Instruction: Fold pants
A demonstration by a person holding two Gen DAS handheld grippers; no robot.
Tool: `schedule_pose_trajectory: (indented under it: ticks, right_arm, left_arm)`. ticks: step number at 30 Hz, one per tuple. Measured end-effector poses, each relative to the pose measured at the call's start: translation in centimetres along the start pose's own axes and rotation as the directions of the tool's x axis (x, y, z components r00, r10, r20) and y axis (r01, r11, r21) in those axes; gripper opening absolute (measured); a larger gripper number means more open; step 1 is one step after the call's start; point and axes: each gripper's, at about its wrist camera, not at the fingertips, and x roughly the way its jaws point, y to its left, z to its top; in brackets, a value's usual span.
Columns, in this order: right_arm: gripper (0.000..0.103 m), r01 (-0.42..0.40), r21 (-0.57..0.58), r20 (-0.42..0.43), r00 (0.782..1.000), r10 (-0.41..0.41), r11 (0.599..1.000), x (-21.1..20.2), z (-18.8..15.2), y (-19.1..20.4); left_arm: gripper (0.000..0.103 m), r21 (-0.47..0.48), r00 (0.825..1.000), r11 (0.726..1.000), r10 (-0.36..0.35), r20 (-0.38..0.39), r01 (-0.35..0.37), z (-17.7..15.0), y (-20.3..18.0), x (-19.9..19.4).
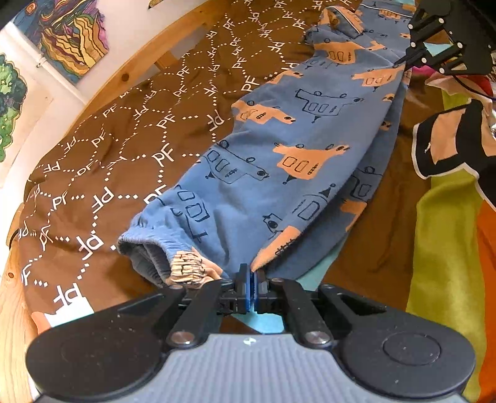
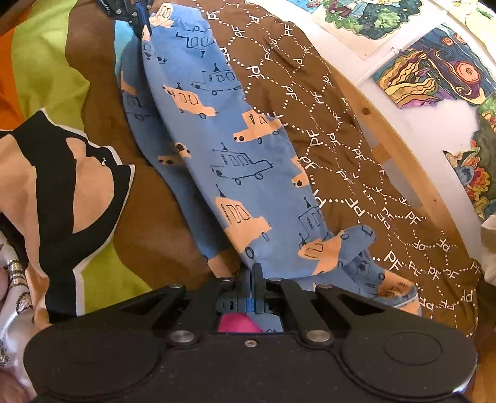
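Blue pants (image 1: 279,139) printed with orange and outlined cars lie stretched along a brown bedspread. They also show in the right wrist view (image 2: 223,145). My left gripper (image 1: 252,272) is shut on the pants' edge next to the elastic leg cuff (image 1: 173,263). My right gripper (image 2: 251,272) is shut on the pants' edge at the waist end. Each gripper shows at the far end in the other's view: the right one (image 1: 403,60) and the left one (image 2: 144,26). The fabric is pulled taut between them.
The brown bedspread (image 1: 124,139) with white "PF" lettering covers the bed. A wooden bed frame (image 2: 387,133) runs along a wall with colourful drawings (image 2: 434,68). A green, orange and black patterned cover (image 2: 55,161) lies on the other side of the pants.
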Motion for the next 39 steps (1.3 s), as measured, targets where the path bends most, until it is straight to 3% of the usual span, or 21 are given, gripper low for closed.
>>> schedule_pose_trajectory:
  ticks: [8, 11, 13, 14, 15, 16, 18, 22, 25, 29, 31, 35, 37, 39]
  right_arm:
    - [0.0, -0.007, -0.011, -0.002, 1.0, 0.007, 1.0, 0.0, -0.3, 0.2]
    - [0.0, -0.01, 0.0, -0.014, 1.0, 0.01, 1.0, 0.6, -0.6, 0.4]
    - [0.006, -0.012, 0.035, 0.002, 1.0, 0.012, 0.999, 0.5, -0.8, 0.1]
    - [0.008, -0.018, 0.068, 0.012, 1.0, 0.017, 0.998, 0.3, -0.8, -0.3]
    - [0.021, -0.022, 0.109, 0.021, 1.0, 0.02, 0.994, 0.0, -1.0, -0.8]
    - [0.048, -0.025, 0.163, 0.029, 0.999, 0.02, 0.986, -0.3, -1.2, -1.5]
    - [0.075, -0.013, 0.276, 0.054, 0.999, -0.002, 0.961, -1.3, -1.9, -3.0]
    - [0.086, 0.054, 0.491, 0.033, 0.996, -0.08, 0.869, -2.7, -3.8, -6.3]
    - [0.092, 0.066, 0.693, 0.007, 0.995, -0.098, 0.718, -3.2, -6.1, -9.5]
    - [0.093, 0.015, 0.855, 0.03, 0.996, -0.078, 0.519, -3.2, -8.9, -13.3]
    - [0.092, -0.022, 0.887, 0.054, 0.997, -0.055, 0.461, -2.6, -9.7, -15.2]
    - [0.087, -0.079, 0.91, 0.089, 0.996, -0.008, 0.408, -1.0, -11.1, -18.1]
    - [0.076, -0.094, 0.917, 0.091, 0.996, 0.025, 0.389, 0.1, -11.7, -19.2]
    - [0.072, -0.1, 0.919, 0.089, 0.995, 0.047, 0.382, 1.0, -12.0, -19.8]
  left_arm:
    - [0.002, 0.018, 1.0, 1.0, 0.001, -0.016, -0.001, -0.1, -0.6, 0.3]
    - [0.006, -0.007, 1.0, 1.0, 0.004, -0.022, -0.004, 0.0, -0.5, 0.4]
    - [0.013, -0.043, 0.999, 0.999, 0.002, -0.034, -0.003, 0.4, -0.2, 0.5]
    - [0.019, -0.076, 0.999, 0.997, -0.005, -0.04, 0.002, 0.7, 0.0, 0.4]
    - [0.052, -0.109, 0.999, 0.994, -0.024, -0.042, 0.019, 1.0, 0.2, 0.3]
    - [0.085, -0.159, 0.998, 0.986, -0.055, -0.031, 0.05, 1.4, 0.4, 0.0]
    - [0.099, -0.247, 0.997, 0.966, -0.066, 0.039, 0.074, 2.1, 0.4, -0.9]
    - [0.103, -0.32, 0.986, 0.943, -0.039, 0.162, 0.089, 5.2, -1.6, -1.7]
    - [0.103, -0.342, 0.968, 0.934, -0.013, 0.251, 0.101, 8.4, -4.2, -1.1]
    - [0.103, -0.31, 0.936, 0.94, -0.027, 0.351, 0.144, 14.0, -8.8, 0.4]
    - [0.103, -0.278, 0.922, 0.946, -0.051, 0.384, 0.168, 16.2, -10.4, 1.1]
    - [0.101, -0.188, 0.906, 0.966, -0.085, 0.415, 0.176, 19.9, -13.7, 2.5]
    - [0.092, -0.156, 0.91, 0.971, -0.106, 0.402, 0.182, 21.2, -14.9, 3.5]
    - [0.082, -0.137, 0.912, 0.971, -0.13, 0.388, 0.197, 21.8, -15.4, 4.2]
